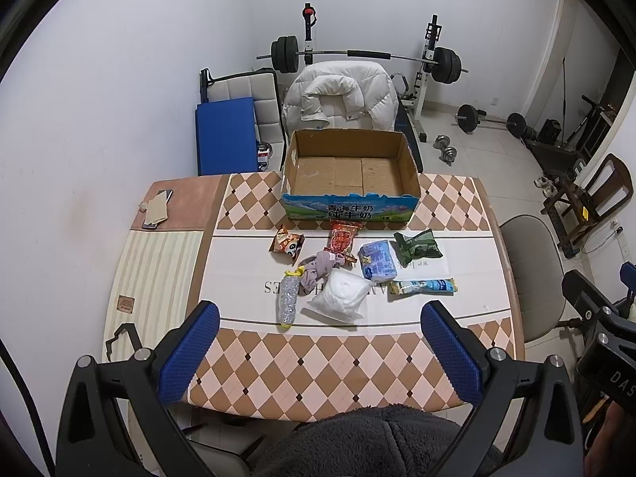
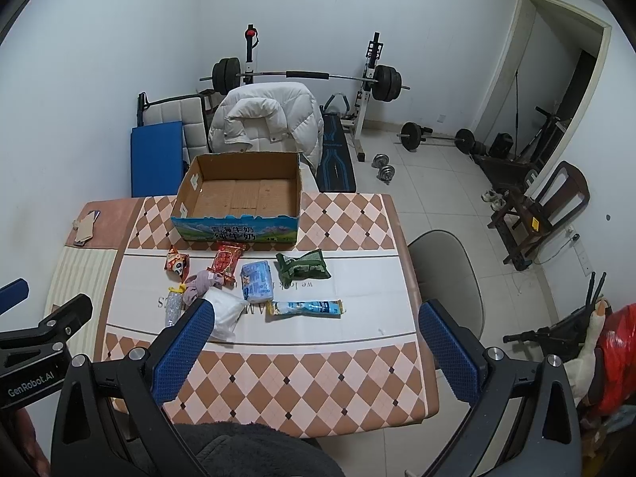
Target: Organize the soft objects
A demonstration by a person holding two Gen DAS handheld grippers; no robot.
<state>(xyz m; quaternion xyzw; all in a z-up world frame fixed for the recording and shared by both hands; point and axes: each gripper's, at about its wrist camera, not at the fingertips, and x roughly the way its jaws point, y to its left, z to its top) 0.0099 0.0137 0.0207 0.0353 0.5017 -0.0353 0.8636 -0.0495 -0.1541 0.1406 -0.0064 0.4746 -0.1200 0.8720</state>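
An empty cardboard box (image 1: 349,167) (image 2: 242,194) stands at the table's far side. In front of it lie several soft items: a white bag (image 1: 340,296) (image 2: 226,312), a mauve cloth (image 1: 320,266) (image 2: 200,284), a panda snack pack (image 1: 287,244) (image 2: 177,265), a red packet (image 1: 342,238) (image 2: 227,263), a blue tissue pack (image 1: 377,260) (image 2: 257,281), a green pouch (image 1: 417,244) (image 2: 304,265), a long blue-white packet (image 1: 425,287) (image 2: 306,309) and a crushed clear bottle (image 1: 288,298) (image 2: 173,307). My left gripper (image 1: 320,351) and right gripper (image 2: 318,353) are open, empty, above the table's near edge.
The table (image 1: 318,365) has a checked cloth. A phone and card (image 1: 157,208) lie at its far left. A chair with a white jacket (image 1: 342,95) stands behind the box, a grey chair (image 2: 445,278) at the right. Weights and a barbell rack (image 1: 429,63) stand behind.
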